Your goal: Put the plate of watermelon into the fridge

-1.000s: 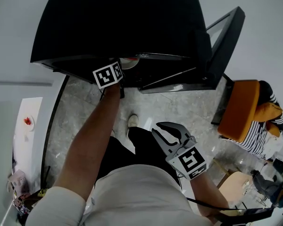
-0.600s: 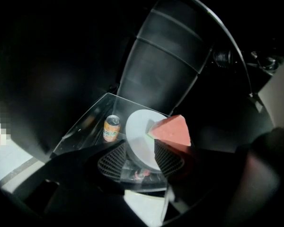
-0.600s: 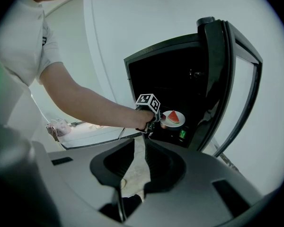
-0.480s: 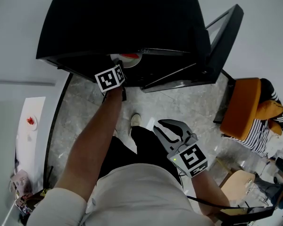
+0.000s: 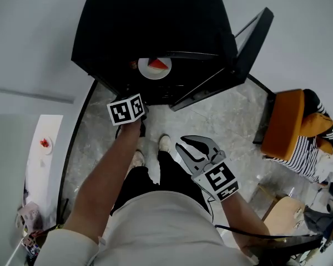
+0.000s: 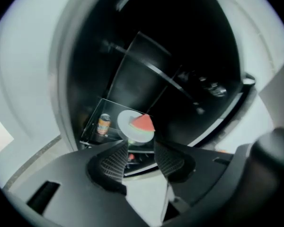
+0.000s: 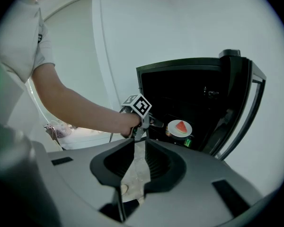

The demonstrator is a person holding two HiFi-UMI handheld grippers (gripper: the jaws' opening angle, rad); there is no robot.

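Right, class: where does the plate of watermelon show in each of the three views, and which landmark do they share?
Head view: plate of watermelon upper centre, inside the fridge.
Left gripper view: just below centre, right of a can.
Right gripper view: right of centre, low in the fridge.
Shared landmark: the black fridge itself.
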